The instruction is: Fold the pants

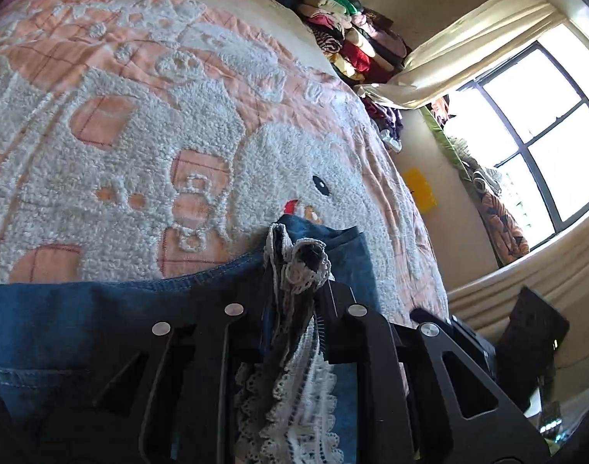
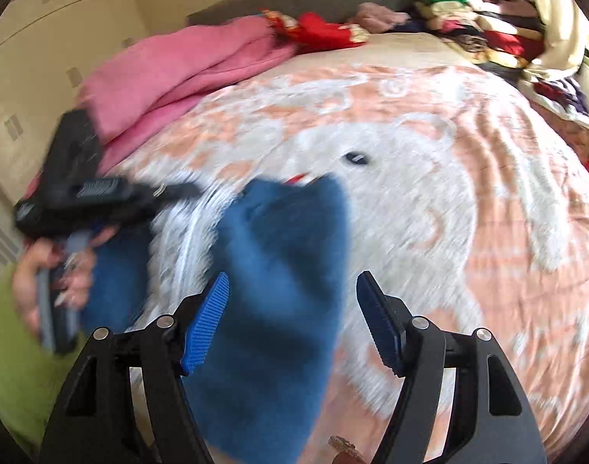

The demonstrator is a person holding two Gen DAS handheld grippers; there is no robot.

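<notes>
Blue denim pants (image 1: 82,321) with white lace trim lie on the bed. My left gripper (image 1: 294,270) is shut on the bunched lace-edged hem of the pants (image 1: 306,266), with lace hanging down between the fingers. In the right wrist view the pants (image 2: 279,270) show as a blurred blue leg running up the middle. My right gripper (image 2: 292,301) is open, its blue pads (image 2: 207,321) on either side of the leg, holding nothing. The left gripper (image 2: 82,193) and the hand holding it appear blurred at the left.
The bed has a peach and white fluffy blanket (image 1: 140,116). A pink blanket (image 2: 171,73) lies at the head. Stacked clothes (image 1: 352,38) fill the far corner by a curtain and window (image 1: 534,127). A dark chair (image 1: 534,328) stands beside the bed.
</notes>
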